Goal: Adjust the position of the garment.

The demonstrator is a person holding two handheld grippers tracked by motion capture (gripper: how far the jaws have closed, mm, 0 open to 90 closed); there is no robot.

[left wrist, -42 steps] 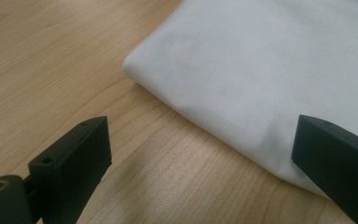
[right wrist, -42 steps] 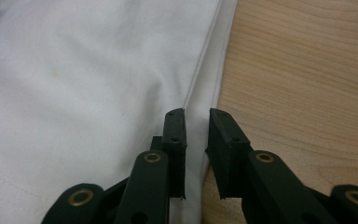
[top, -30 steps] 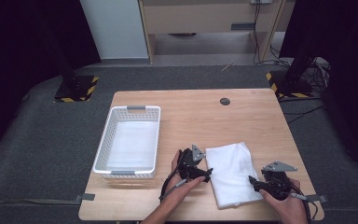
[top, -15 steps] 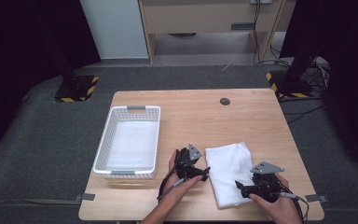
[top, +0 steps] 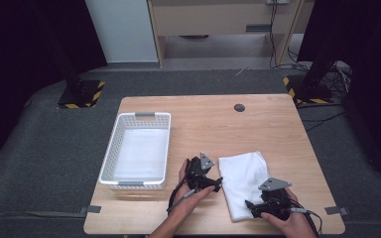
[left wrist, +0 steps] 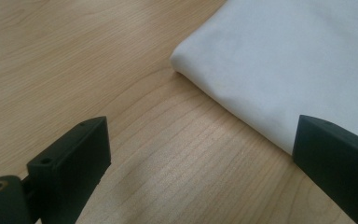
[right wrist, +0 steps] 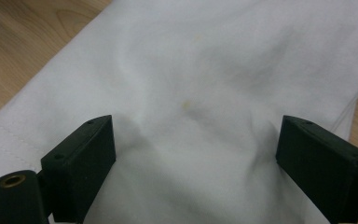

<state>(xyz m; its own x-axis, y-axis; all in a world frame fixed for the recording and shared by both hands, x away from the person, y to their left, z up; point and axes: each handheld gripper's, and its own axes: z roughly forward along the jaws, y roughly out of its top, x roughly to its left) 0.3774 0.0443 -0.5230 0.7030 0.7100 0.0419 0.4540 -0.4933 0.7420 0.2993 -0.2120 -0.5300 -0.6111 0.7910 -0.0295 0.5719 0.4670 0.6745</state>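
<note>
Hovering right tongs (right wrist: 193, 158) just spreading over stained cloth (right wrist: 223, 70), left tongs (left wrist: 205, 158) spread, beside it

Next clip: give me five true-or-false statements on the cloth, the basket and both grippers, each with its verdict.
1. The white cloth lies folded on the table. True.
2. The cloth is inside the basket. False: it lies on the table to the basket's right, apart from it.
3. The right gripper has its jaws open over the cloth. True: they have just been opening, and the pads do not pinch it.
4. The left gripper is clamped on the cloth's edge. False: its jaws stand wide open over bare wood beside the cloth's folded edge.
5. A red cup stands in the basket. False: no cup stands in it.
</note>
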